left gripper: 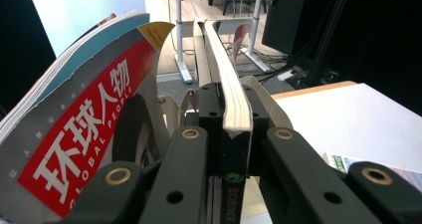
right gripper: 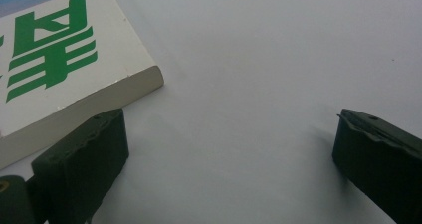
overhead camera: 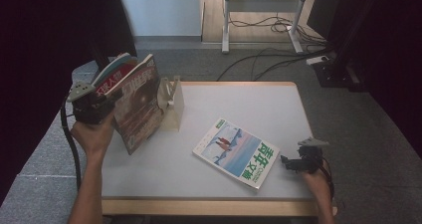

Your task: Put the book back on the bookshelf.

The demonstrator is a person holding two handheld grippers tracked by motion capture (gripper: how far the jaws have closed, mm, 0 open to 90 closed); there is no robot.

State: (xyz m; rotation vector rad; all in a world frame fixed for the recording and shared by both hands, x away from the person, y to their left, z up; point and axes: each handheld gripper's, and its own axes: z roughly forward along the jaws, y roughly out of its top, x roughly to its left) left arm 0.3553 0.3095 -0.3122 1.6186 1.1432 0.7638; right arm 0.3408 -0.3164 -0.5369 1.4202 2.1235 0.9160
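I see bare table (overhead camera: pixel 259 102) far right. A bookstand (overhead camera: pixel 171 104) and raised magazines (overhead camera: pixel 137 102) block the left; a flat magazine (overhead camera: pixel 236 153) lies near-centre.

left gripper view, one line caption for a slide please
Left hand-held gripper clamped on a magazine's spine, beside a red Global People magazine, white table behind.

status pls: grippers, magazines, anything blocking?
Left gripper shut on dark magazine, held upright beside the stand. Right gripper open, one jaw by green-titled magazine lying flat on table. Nothing blocking.
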